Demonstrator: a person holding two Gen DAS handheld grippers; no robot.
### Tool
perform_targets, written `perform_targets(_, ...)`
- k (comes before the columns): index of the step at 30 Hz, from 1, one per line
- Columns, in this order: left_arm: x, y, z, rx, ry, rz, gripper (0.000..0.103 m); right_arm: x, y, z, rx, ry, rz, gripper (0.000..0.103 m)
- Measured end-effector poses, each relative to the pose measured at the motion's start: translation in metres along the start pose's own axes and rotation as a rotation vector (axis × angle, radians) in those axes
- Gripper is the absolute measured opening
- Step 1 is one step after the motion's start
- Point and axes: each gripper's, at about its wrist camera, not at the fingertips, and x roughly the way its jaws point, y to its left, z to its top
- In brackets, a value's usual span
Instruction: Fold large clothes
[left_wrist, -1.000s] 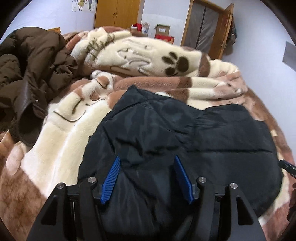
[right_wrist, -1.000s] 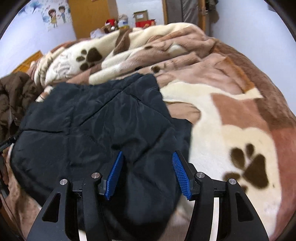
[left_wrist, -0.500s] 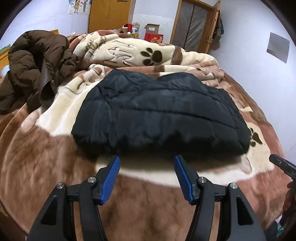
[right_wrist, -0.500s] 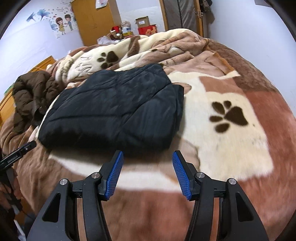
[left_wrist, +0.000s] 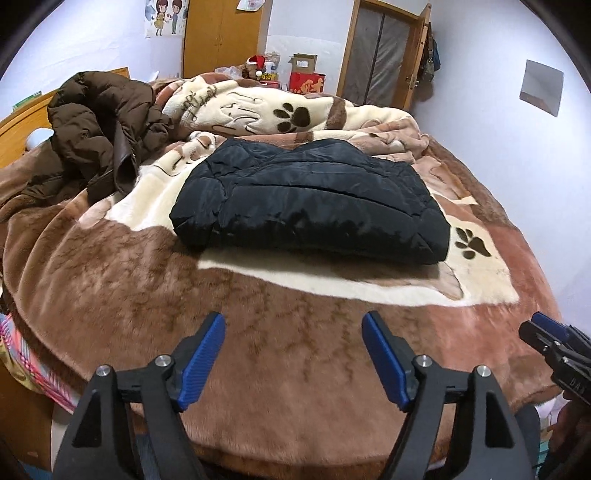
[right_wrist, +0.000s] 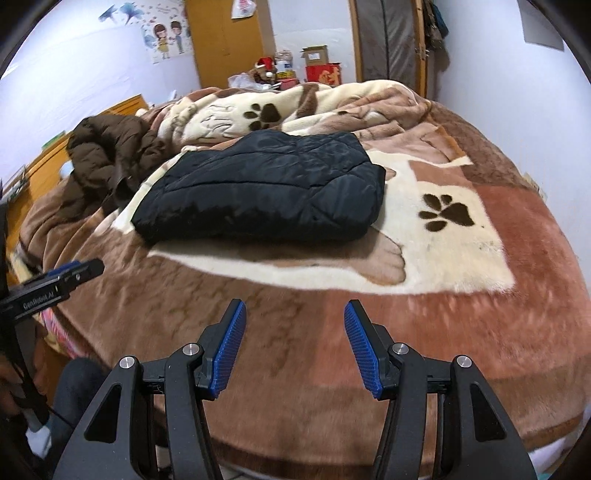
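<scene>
A black quilted jacket (left_wrist: 310, 206) lies folded into a flat rectangle on the paw-print blanket, also in the right wrist view (right_wrist: 266, 184). My left gripper (left_wrist: 293, 332) is open and empty, held over the brown blanket near the bed's front edge, well short of the jacket. My right gripper (right_wrist: 293, 321) is open and empty, likewise back from the jacket. The right gripper's tip shows at the left wrist view's right edge (left_wrist: 550, 339); the left gripper shows at the right wrist view's left edge (right_wrist: 55, 286).
A crumpled brown down coat (left_wrist: 96, 125) lies at the bed's far left, also in the right wrist view (right_wrist: 110, 155). A bunched part of the blanket (left_wrist: 266, 110) is piled behind the jacket. A wooden headboard (left_wrist: 22, 118), wardrobe and boxes stand beyond.
Both grippers have pulled back from on top of the black jacket toward the bed's front edge. The jacket stays folded on the blanket. Both remain open.
</scene>
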Motion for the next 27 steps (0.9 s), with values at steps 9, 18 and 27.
perform_targets(9, -0.019, -0.013, -0.016, 0.022, 0.006, -0.009, 0.085, -0.018, 0.013, -0.015, -0.021, -0.006, -0.002, 0.056)
perform_targets(18, -0.021, -0.015, -0.018, 0.033, 0.01, 0.003, 0.085, -0.016, 0.021, -0.016, -0.05, 0.004, 0.005, 0.056)
perform_targets(27, -0.019, -0.017, -0.02, 0.041, 0.012, 0.003, 0.085, -0.014, 0.024, -0.017, -0.05, 0.015, 0.004, 0.056)
